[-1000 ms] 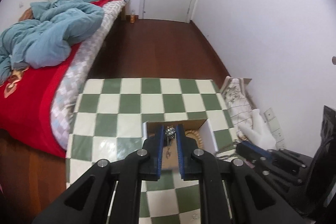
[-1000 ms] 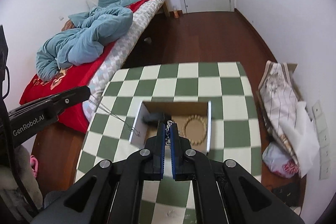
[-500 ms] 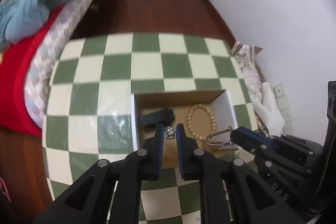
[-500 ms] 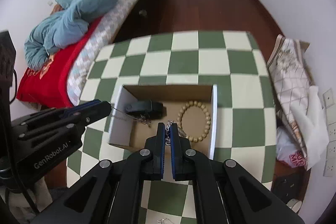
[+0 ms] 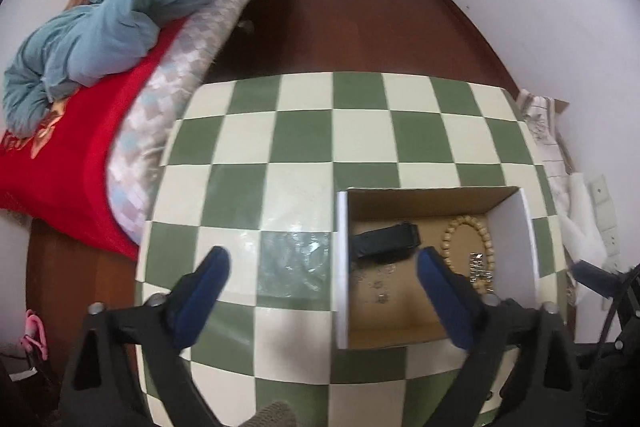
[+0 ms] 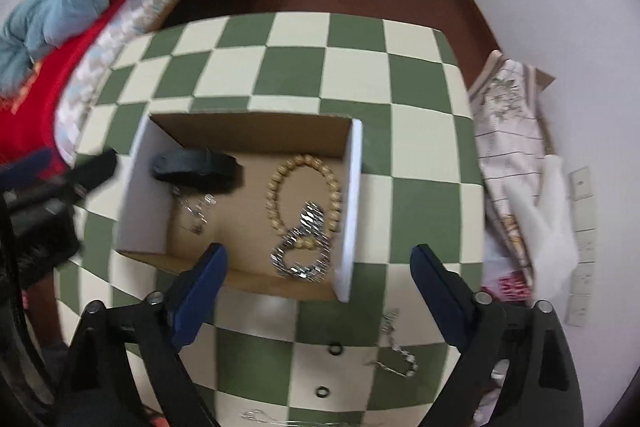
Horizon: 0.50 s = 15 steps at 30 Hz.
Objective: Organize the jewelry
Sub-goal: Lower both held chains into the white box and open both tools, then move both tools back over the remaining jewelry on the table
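- Left gripper: its jaws have just been opening and stand wide, nothing between them; the thin chain lies inside the box, and a careless reach could tangle it.
- Box, left to right: black band, thin chain, bead bracelet, silver bracelet.
- Right gripper: its jaws have just been opening and hold nothing; what look like rings and another chain wait on the table.

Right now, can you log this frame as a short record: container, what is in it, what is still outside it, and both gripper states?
container: open cardboard box on green-and-cream checkered tabletop
in box: wooden bead bracelet, silver link chain, thin silver chain, black strap-like item
outside box: two small dark rings, silver chain
left gripper: jaws just opened, nothing between them
right gripper: jaws just opened, empty
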### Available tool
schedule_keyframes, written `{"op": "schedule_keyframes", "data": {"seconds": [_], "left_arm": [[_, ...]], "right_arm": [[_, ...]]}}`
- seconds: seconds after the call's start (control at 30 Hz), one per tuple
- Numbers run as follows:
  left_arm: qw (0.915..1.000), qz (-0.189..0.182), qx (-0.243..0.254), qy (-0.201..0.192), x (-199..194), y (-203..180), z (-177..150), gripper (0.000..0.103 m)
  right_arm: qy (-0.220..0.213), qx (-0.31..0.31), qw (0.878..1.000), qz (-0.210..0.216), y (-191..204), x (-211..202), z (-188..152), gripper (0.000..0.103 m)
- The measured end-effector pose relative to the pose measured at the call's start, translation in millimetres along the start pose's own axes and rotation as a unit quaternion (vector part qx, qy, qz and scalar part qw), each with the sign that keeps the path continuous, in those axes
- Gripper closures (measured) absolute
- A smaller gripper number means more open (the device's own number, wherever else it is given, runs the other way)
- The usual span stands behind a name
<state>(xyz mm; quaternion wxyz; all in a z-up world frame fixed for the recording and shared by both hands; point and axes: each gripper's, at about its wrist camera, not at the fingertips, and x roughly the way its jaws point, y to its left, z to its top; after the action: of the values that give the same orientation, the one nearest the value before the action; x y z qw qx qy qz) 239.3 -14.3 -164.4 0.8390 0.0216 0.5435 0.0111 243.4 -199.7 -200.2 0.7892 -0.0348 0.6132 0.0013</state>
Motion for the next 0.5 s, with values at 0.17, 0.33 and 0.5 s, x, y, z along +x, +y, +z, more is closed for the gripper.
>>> {"op": "schedule_keyframes", "data": {"seconds": [0.17,0.33,0.5], "left_arm": [[0.9996,0.025,0.002,-0.014,2.3,3.7,-17.8,0.0],[0.9988,0.035,0.002,-0.034,-4.8,5.5,-33.2,0.0],[0.9976,0.042,-0.01,-0.053,-19.5,11.9,-44.6,0.0]], "right_arm": [[0.005,0.01,1.0,-0.014,0.0,8.9,-16.3,0.001],[-0.009,0.031,0.999,-0.012,-0.6,8.8,-30.6,0.0],[-0.031,0.046,0.998,-0.01,-2.5,-1.8,-41.2,0.0]]}}
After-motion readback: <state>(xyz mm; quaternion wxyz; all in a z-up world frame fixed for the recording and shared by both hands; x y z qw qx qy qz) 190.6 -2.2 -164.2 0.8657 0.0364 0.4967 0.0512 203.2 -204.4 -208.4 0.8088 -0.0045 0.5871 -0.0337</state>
